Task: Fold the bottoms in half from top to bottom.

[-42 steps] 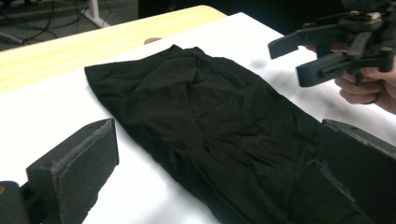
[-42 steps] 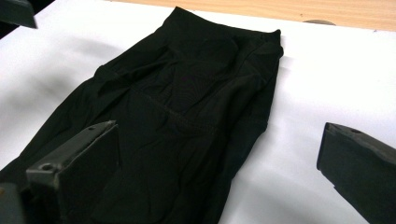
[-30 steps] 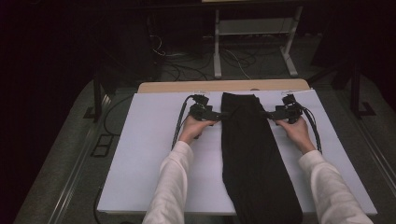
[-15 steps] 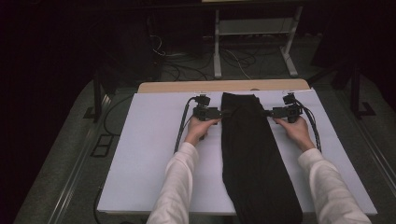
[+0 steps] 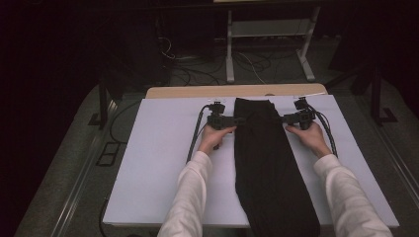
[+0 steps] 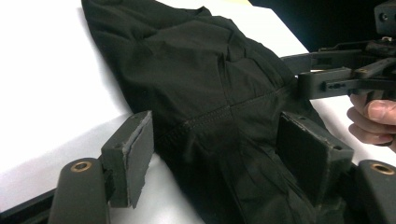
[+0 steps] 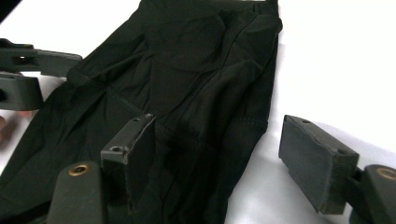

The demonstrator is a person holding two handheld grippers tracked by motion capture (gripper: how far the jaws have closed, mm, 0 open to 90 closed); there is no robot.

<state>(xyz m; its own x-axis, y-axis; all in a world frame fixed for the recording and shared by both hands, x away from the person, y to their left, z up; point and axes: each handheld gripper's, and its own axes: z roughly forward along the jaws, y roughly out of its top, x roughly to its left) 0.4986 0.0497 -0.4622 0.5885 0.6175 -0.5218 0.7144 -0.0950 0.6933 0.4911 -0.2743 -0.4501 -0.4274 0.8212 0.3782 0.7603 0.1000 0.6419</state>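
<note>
Black trousers (image 5: pixel 269 163), folded lengthwise into one long strip, lie down the middle of the table with their long axis running from the near edge straight away from the person; the waistband end is the far end. Both tongs sit at that far end, one on each side of the strip, each pointing inward at the cloth across its width, so neither hand is nearer: the garment lies squarely between them.

White sheeting covers the tabletop (image 5: pixel 158 163), with a strip of bare wood showing along the far edge. Beyond it the room is dark, with a grey floor, loose cables and the pale legs of a metal stand (image 5: pixel 269 54).

On the left edge, the left gripper (image 5: pixel 236 121) has its jaws apart and has just been closing them; in the left gripper view the cloth's edge, with its stitched seam, lies between the pads (image 6: pixel 140 158) and is not yet pinched. On the right edge, the right gripper (image 5: pixel 286 118) is likewise part-way apart and has just been closing, its jaws straddling the trouser edge in the right gripper view, one pad (image 7: pixel 140 149) over the cloth and the other over bare white sheet.
</note>
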